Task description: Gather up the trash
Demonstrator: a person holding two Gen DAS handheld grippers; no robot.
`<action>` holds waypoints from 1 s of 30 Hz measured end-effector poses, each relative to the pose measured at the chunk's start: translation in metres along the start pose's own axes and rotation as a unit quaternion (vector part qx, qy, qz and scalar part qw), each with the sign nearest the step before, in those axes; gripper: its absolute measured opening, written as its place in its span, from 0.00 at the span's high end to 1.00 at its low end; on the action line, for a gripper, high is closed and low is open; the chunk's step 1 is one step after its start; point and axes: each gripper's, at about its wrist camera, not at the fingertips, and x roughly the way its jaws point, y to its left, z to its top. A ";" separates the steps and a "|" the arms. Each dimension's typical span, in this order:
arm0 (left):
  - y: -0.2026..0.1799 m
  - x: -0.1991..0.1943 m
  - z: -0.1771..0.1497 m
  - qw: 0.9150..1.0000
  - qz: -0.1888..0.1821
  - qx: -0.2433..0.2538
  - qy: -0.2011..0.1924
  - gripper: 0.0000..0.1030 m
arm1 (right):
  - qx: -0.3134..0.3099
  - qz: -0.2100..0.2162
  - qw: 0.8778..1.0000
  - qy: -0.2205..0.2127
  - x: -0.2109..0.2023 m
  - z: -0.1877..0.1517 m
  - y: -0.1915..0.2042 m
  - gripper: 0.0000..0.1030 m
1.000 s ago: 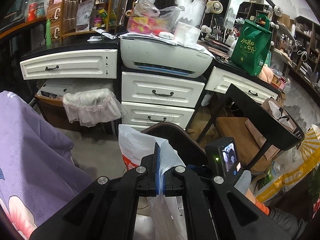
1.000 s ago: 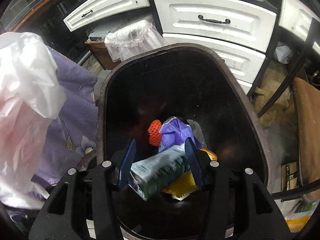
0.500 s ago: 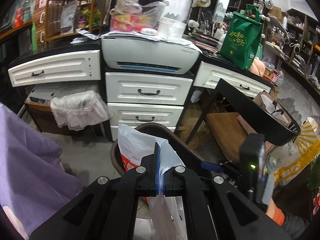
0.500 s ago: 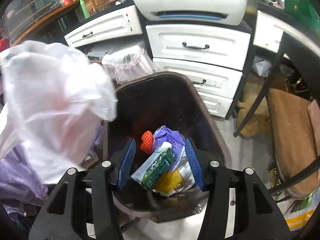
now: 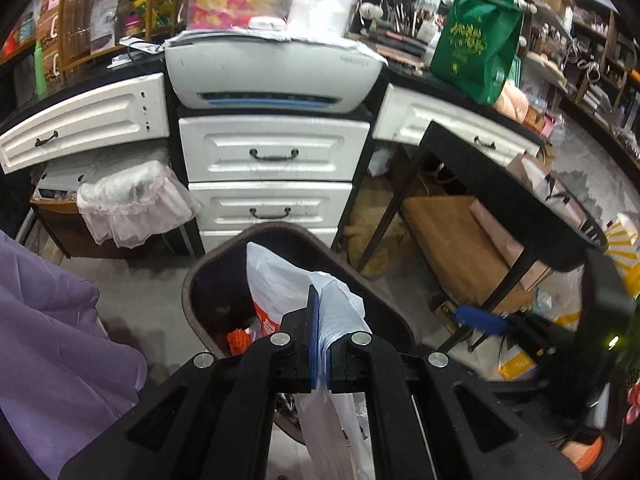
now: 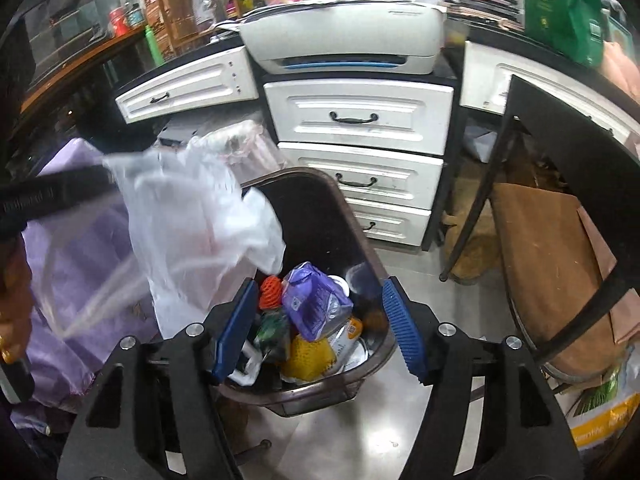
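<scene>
Right now the left gripper (image 5: 319,344) has its jaws pinched shut on a fold of a white plastic bag (image 5: 288,284); the bag billows up ahead of the fingertips and trails down below them, over the near edge of a dark bin (image 5: 208,276). The right gripper (image 6: 320,328) has just been opening its jaws, and nothing is pressed between them: the green packet (image 6: 272,330) lies in the bin just inside the left finger, among a purple wrapper (image 6: 314,306), an orange net (image 6: 270,296) and a yellow net (image 6: 310,354). All of that trash sits beyond and below the right fingertips, inside the bin.

Several things could go wrong, by my reading. The bag is held only by a thin fold, so a quick swing could slip it from the pads or tear it. Loose plastic hangs close to the right gripper's left finger and could drape over the bin mouth, hiding the trash or getting caught in the next closing. A purple cloth (image 5: 60,340) lies off to the left of the fingers and might snag the dangling tail.
</scene>
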 end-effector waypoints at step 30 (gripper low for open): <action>0.030 -0.111 -0.059 0.992 0.071 0.003 -0.109 0.06 | 0.042 0.009 0.995 -0.096 -0.082 -0.004 0.054 0.18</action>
